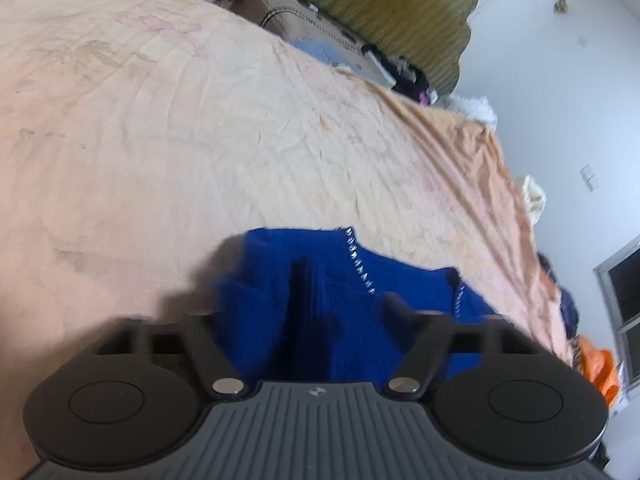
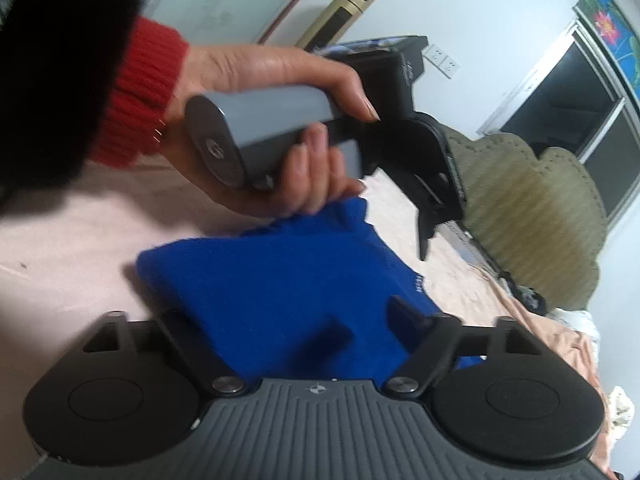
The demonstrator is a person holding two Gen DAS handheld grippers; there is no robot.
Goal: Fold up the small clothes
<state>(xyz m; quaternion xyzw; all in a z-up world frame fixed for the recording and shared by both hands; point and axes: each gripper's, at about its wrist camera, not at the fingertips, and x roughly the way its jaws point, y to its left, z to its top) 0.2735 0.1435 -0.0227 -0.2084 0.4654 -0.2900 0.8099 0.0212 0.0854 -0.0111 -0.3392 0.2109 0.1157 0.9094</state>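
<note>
Blue knit, a small sweater [image 1: 320, 300] with a silvery zip, lies bunched on the peach-coloured bed sheet [image 1: 200, 140], and both claws are right over it. From the left wrist view, the left claw [image 1: 304, 312] sits above the near part of the garment with its fingers standing part-way apart. Cloth fills the gap between them, though I cannot tell whether the pads actually press on it. The zip runs away from that claw toward the far right.

From the right wrist view, the right claw [image 2: 276, 320] also straddles the sweater, its fingers fairly wide, and again a grip is not clear (motion blur does not help). Beyond it the person's hand [image 2: 280, 120], in a red cuff, holds the other tool just above the garment's far edge.

The sweater's long side seems to stretch between the two claws, so each is near one end. My guess is that the next move depends on both pinching their own ends.
</note>
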